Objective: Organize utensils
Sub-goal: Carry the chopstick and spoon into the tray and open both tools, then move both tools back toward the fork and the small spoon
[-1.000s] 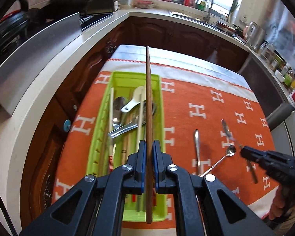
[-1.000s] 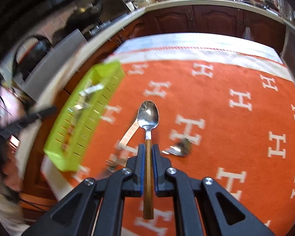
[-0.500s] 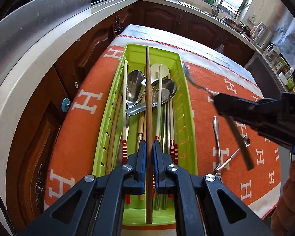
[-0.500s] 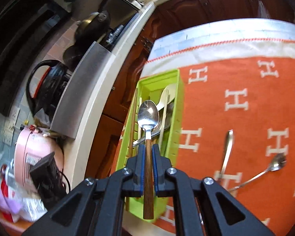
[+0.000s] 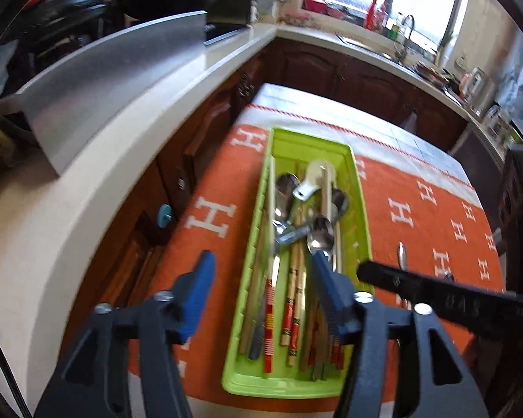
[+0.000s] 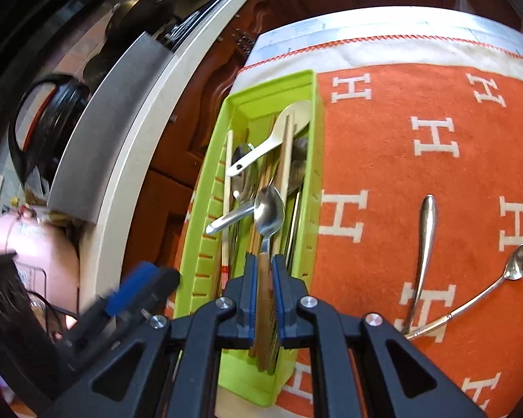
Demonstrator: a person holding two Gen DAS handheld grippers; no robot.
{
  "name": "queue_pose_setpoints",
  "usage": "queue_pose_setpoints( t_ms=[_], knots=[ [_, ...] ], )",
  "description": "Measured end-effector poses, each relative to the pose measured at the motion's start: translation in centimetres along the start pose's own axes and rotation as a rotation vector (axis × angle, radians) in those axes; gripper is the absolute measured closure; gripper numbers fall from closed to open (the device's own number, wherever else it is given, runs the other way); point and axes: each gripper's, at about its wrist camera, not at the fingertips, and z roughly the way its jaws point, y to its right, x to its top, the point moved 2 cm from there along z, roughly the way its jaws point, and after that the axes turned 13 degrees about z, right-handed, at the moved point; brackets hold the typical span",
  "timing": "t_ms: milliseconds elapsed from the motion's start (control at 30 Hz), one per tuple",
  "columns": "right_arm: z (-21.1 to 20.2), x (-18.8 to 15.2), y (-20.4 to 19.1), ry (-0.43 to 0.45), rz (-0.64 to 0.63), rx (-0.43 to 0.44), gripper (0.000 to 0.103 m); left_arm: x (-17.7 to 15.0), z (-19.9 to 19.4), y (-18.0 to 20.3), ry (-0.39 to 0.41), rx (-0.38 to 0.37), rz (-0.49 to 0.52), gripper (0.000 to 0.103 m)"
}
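Observation:
A lime green utensil tray (image 5: pixel 363 209) (image 6: pixel 268 87) lies on the orange cloth and holds several spoons and chopsticks. My left gripper (image 5: pixel 263 264) hangs over the tray's near end. Its jaws are opening and stand wide apart with nothing between them. One left finger (image 6: pixel 139 285) shows in the right wrist view. My right gripper (image 6: pixel 265 261) is above the tray with a wooden-handled spoon (image 6: pixel 269 209) between its pads, bowl pointing forward. Those jaws are starting to open around the handle. One right finger (image 5: pixel 401 282) reaches in from the right in the left wrist view.
On the orange cloth (image 6: pixel 401 139), right of the tray, lie a metal utensil (image 6: pixel 427 244) (image 5: pixel 401 254) and a slim long-handled spoon (image 6: pixel 519 264). A white counter (image 5: pixel 87 181) with a steel panel (image 5: pixel 115 80) runs along the left. A pink appliance (image 6: pixel 35 244) stands at the near left.
My left gripper let go of the long brown chopstick and opened wide over the tray. My right gripper carried the spoon left, over the tray.

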Motion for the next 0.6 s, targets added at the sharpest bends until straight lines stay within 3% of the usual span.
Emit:
queue_pose_setpoints(
  t_ms=[233,467,600],
  knots=[
    [-2.2,-1.4,-0.2,0.073,-0.102,-0.028,0.093,-0.5,-0.4,-0.7,-0.008,0.041,-0.027,0.028],
    [-4.2,-1.6,1.8,0.149,-0.12,-0.077,0.093,-1.0,-0.8,1.2,-0.018,0.018,0.0,0.026],
    [-5.2,-1.7,3.7,0.181,-0.103,-0.102,0.093,-1.0,-1.2,3.0,-0.006,0.005,0.036,0.02]
  ],
)
